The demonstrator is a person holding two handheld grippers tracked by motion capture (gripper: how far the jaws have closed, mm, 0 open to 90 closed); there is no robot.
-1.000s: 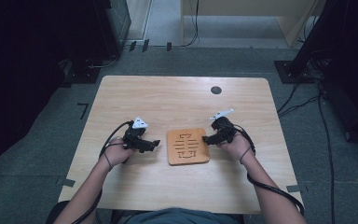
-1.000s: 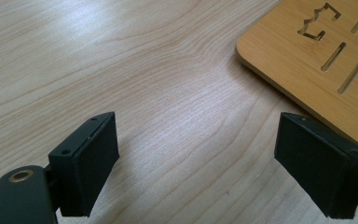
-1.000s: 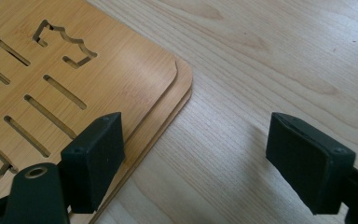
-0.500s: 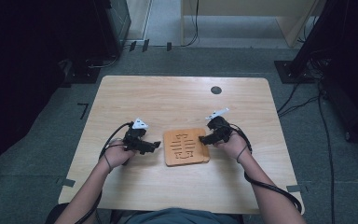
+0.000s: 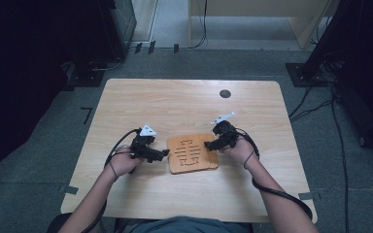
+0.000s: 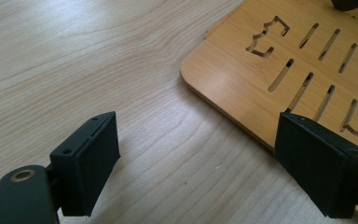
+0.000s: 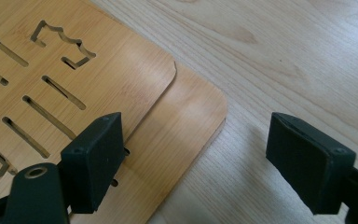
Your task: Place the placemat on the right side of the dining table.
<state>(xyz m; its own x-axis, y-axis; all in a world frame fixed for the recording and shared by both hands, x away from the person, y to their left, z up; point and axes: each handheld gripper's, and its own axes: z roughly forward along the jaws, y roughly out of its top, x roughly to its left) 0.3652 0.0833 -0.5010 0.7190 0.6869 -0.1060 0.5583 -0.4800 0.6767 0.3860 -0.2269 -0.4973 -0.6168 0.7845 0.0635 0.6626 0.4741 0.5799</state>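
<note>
Wooden slotted boards [image 5: 192, 154], two stacked on table [image 5: 184, 104] | left tongs [image 6: 214, 158] released beside | right tongs [image 7: 214, 158] released, straddling corner | clench squarely on top board's edge.

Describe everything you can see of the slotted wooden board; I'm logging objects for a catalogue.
The slotted wooden board looks like light bamboo, roughly square with rounded corners, cut through with straight slots and a few jagged outline shapes. It lies flat near the middle of the table. In the right gripper view it sits slightly askew on a second board beneath it, whose corner sticks out. The open left gripper and right gripper flank its edges; contact cannot be told.
</note>
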